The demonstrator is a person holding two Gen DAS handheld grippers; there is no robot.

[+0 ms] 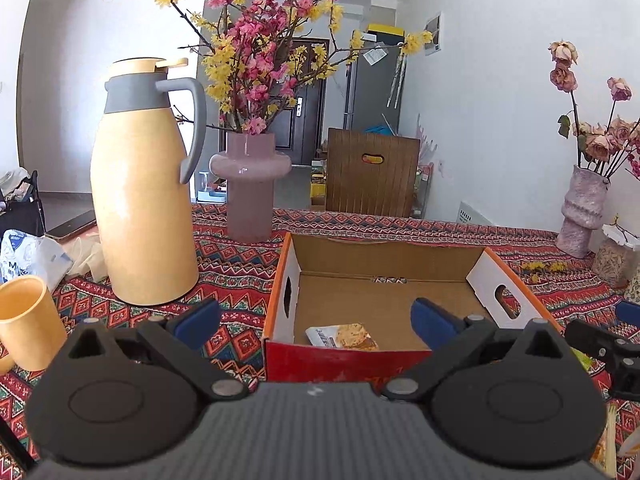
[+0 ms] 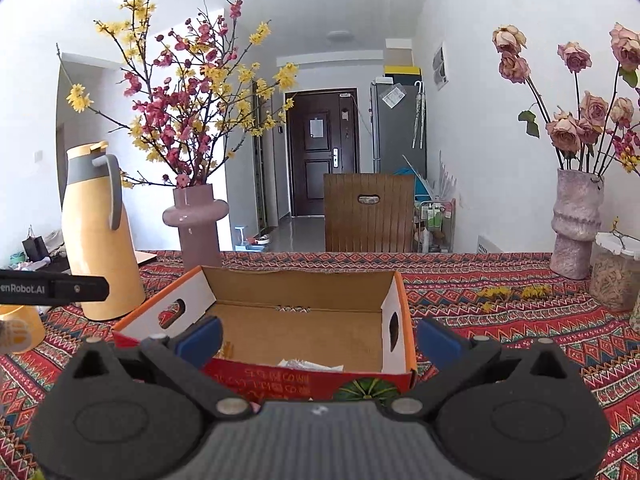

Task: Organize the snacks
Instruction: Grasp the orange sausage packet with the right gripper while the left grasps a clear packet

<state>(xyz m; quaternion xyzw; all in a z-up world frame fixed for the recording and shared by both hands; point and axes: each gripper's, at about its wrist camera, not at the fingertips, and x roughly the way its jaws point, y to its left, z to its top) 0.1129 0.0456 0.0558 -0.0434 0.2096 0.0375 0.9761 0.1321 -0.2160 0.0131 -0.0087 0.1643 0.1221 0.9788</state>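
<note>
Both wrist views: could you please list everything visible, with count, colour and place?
Cardboard box: one, orange-red outside, brown inside, open, centre of table.
Snack packet: one, tan and white, inside box near front wall.
Thermos jug: one, yellow with grey handle, left of box.
Cup: one, yellow, far left.
Smooth vase: one, mauve, behind box, holding pink and yellow blossoms.
Textured vase: one, pinkish, right, with dried roses.
Lidded jar: one, clear, far right.
Chair: one, brown, beyond table.
Tablecloth: one, red patterned.
Left gripper: open, empty.
Right gripper: open, empty.

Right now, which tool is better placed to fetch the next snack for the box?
Probably right. Both tools, left and right, are open and empty at the box, but packets show only at the left view's right edge, nearer the right tool.
</note>
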